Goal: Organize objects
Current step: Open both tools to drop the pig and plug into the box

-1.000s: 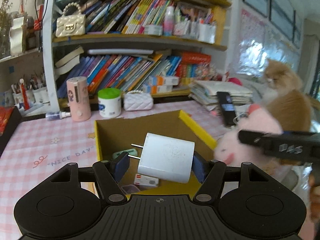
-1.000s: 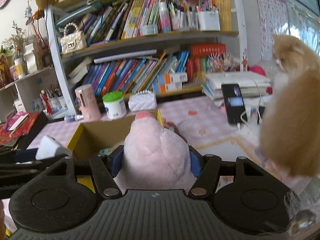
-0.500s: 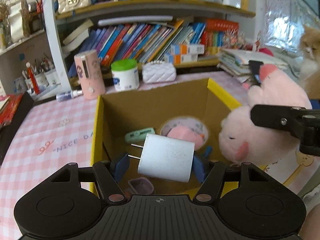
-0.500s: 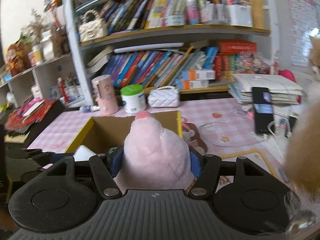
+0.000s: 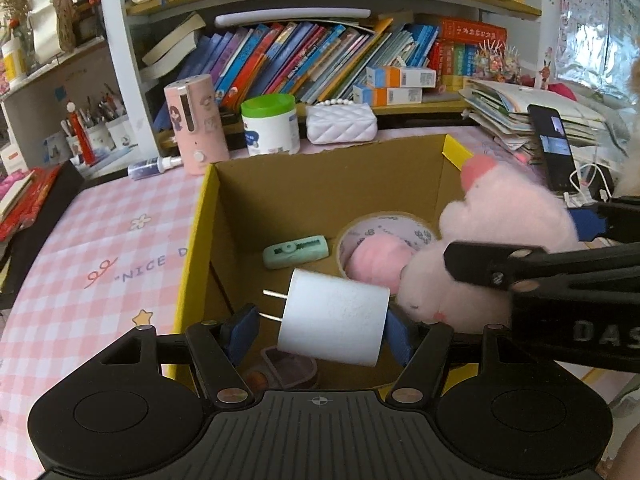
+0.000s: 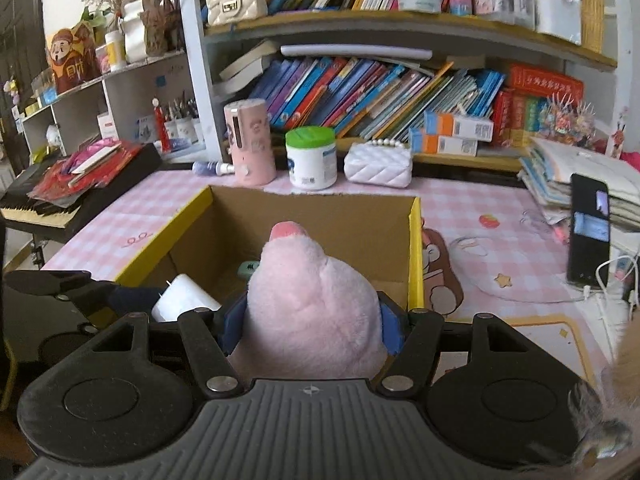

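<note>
The left gripper (image 5: 318,330) was clamped on a white rectangular plug-in charger (image 5: 334,318), its blue-padded fingers (image 5: 240,330) pressing the charger's two ends, and the two metal prongs pointed to the left. The charger hung above the near part of an open brown cardboard box with yellow outer walls (image 5: 320,184), which stood on a pink-and-white checked tablecloth (image 5: 80,264) printed with "NICE D…".

The right gripper (image 6: 310,326) was closed on a soft pink plush toy with a darker pink tip (image 6: 308,300). The toy was held over the box's near right area, just beside the charger; whether the two touched could not be determined.

On the box floor lay a mint-green oblong plastic item (image 5: 296,252), a ring-shaped roll of patterned tape (image 5: 384,236) with a pink rounded object (image 5: 376,264) inside it, and a small dark-lidded container (image 5: 290,366) beneath the charger.

Behind the box stood a pink cylindrical device with cartoon stickers (image 5: 196,124), a white tub with a green lid (image 5: 271,124) and a white quilted purse with a pearl handle (image 5: 342,122). A black phone (image 5: 554,148) leaned against a stack of papers to the right.
</note>
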A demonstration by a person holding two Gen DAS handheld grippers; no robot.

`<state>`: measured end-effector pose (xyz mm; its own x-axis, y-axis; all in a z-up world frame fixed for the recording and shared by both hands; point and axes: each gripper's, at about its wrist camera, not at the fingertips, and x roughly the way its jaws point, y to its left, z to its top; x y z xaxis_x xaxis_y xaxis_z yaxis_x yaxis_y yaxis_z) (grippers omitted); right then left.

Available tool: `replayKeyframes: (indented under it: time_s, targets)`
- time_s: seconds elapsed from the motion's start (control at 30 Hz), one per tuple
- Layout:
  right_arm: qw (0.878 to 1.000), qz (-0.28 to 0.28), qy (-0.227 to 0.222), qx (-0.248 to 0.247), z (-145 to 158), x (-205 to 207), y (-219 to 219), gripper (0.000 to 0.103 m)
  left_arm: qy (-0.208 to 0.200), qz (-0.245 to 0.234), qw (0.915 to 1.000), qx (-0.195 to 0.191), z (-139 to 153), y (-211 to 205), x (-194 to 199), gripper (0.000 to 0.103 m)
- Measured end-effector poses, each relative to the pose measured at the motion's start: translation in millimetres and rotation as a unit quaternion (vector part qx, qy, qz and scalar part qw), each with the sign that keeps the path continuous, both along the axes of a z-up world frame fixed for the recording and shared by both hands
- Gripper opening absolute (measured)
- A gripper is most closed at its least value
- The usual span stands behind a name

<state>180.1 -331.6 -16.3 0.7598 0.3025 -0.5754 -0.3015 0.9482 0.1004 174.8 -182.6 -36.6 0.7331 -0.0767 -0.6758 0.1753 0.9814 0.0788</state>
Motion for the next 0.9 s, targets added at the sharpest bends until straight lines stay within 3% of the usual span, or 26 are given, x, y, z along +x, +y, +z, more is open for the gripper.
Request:
replayKeyframes:
  time_s: [0.27,0.47,0.6,0.9]
  targets:
    - [1.000,0.012,0.025,0.010,-12.0,12.9,1.8,0.064,-0.045,-0.011,0.9980,0.044,15.9,-2.7,-23.1,0.069]
    - [0.999,0.032,0.036,0.012,-15.2,19.5,9.7,0.064,-0.064,-0.005,0.9976,0.026,30.2,14.6,-56.8,0.072]
    - [0.997,0.053,0.053,0.007,-20.0,22.9,19.7,0.065,-0.070,0.029,0.9971,-0.004,36.9,29.0,-73.6,0.074]
    - [0.995,0.074,0.071,-0.008,-30.6,30.2,38.5,0.066,-0.067,0.092,0.9932,-0.025,35.4,48.1,-93.5,0.077]
